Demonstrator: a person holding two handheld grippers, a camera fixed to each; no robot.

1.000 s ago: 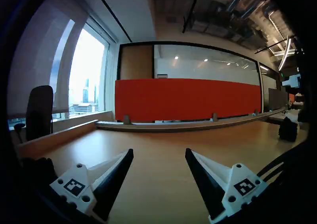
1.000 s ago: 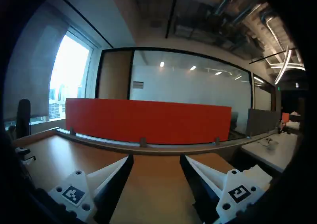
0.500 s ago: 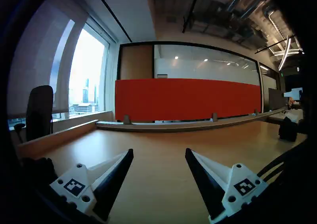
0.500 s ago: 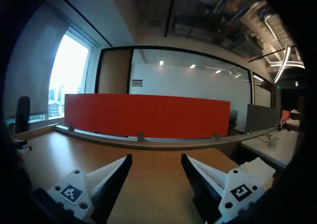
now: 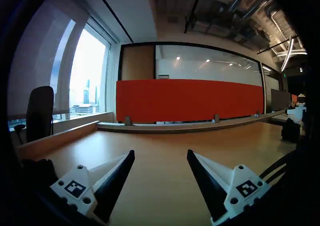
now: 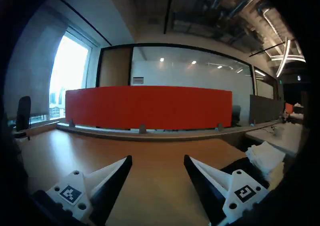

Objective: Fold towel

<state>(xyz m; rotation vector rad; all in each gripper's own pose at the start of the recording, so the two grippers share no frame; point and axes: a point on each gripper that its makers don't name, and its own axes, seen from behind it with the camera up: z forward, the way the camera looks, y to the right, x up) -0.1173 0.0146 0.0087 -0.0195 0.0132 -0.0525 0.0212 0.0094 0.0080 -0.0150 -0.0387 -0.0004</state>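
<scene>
A stack of folded white towels (image 6: 266, 157) lies at the right edge of the wooden table (image 6: 156, 186) in the right gripper view, just right of my right gripper's right finger. My right gripper (image 6: 157, 158) hovers low over the tabletop, open, with nothing between its fingers. In the left gripper view my left gripper (image 5: 160, 152) is also open and empty above the same kind of wooden table (image 5: 160, 186). A dark object (image 5: 290, 129) sits far right on that table; I cannot tell what it is.
An orange partition (image 5: 188, 100) runs along the table's far edge, with a glass wall behind it. A black office chair (image 5: 40, 112) stands by the bright window (image 5: 86, 82) on the left. A white desk (image 6: 280, 136) lies beyond the towels.
The right gripper has shifted so the view tips down and rightward; the towel stack has come further into sight at the right. The left gripper has stayed still.
</scene>
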